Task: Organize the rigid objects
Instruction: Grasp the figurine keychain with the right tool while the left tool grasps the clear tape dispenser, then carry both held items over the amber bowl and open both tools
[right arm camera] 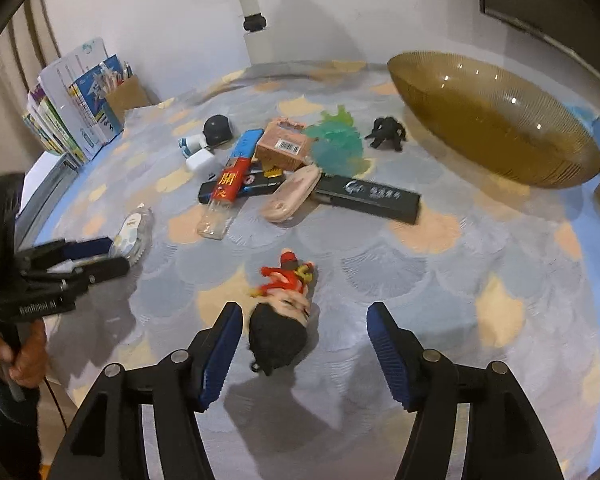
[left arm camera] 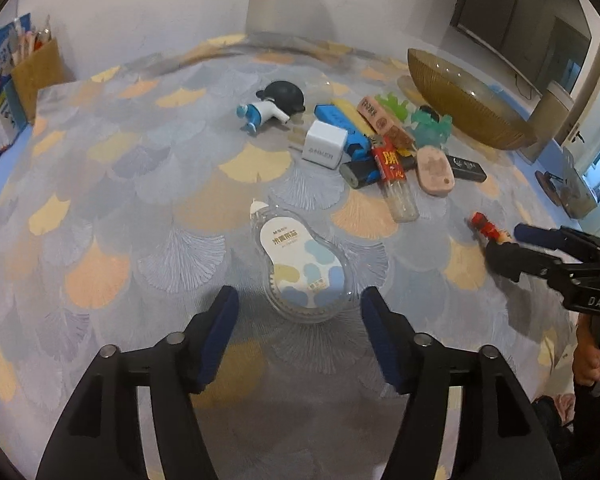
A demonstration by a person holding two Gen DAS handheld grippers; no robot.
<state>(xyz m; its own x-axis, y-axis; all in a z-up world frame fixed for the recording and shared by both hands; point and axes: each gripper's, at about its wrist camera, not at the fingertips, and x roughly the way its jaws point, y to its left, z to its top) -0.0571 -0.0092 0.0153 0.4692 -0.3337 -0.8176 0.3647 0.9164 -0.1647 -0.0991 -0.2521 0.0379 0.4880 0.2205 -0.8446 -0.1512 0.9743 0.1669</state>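
My left gripper (left arm camera: 299,304) is open, its fingers on either side of the near end of a clear correction-tape dispenser (left arm camera: 300,264) lying flat on the patterned tablecloth; the dispenser also shows in the right wrist view (right arm camera: 134,234). My right gripper (right arm camera: 304,320) is open around the black-haired head of a red-clothed figurine (right arm camera: 282,304) lying on the cloth; the figurine also shows in the left wrist view (left arm camera: 490,234). A pile of small items sits farther back: a white charger (left arm camera: 324,148), a red-labelled lighter (left arm camera: 394,180), a pink case (right arm camera: 290,196).
An amber glass bowl (right arm camera: 496,120) stands at the back right. A black box (right arm camera: 368,194), a green toy (right arm camera: 336,140), a black figure (right arm camera: 386,132) and a blue-white helmeted figurine (left arm camera: 272,106) lie around the pile. Books and a brown box (right arm camera: 80,108) stand at the back left.
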